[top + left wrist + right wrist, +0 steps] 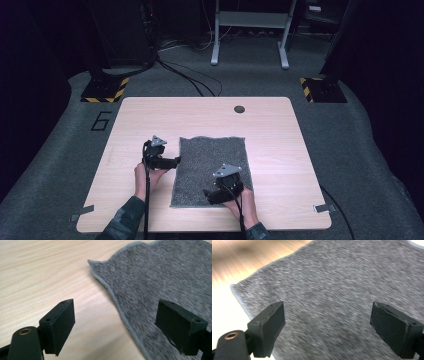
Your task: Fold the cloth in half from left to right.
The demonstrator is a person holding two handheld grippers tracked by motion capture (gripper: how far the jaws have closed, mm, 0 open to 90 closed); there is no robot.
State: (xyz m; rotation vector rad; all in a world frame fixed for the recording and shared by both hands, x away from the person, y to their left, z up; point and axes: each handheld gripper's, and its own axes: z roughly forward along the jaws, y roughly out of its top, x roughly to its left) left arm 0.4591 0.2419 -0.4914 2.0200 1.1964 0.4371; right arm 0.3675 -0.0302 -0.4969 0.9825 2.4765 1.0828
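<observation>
A grey speckled cloth (210, 162) lies flat in the middle of the light wooden table (275, 150). In the high view my left gripper (176, 161) is level with the cloth's left edge, pointing right at it. In the left gripper view, the left gripper (115, 325) stands open above the cloth's (162, 272) pale hemmed edge, nothing held. My right gripper (206, 195) hovers over the cloth's near part, pointing left. In the right gripper view, the right gripper (327, 327) is open, with the blurred cloth (332, 282) below and nothing between its pads.
A dark round hole (239, 109) sits near the table's far edge. Grey tape tabs (322, 208) mark the near corners. Beyond the table stand a metal frame (250, 30), floor cables and two yellow-and-black striped stand bases (104, 90).
</observation>
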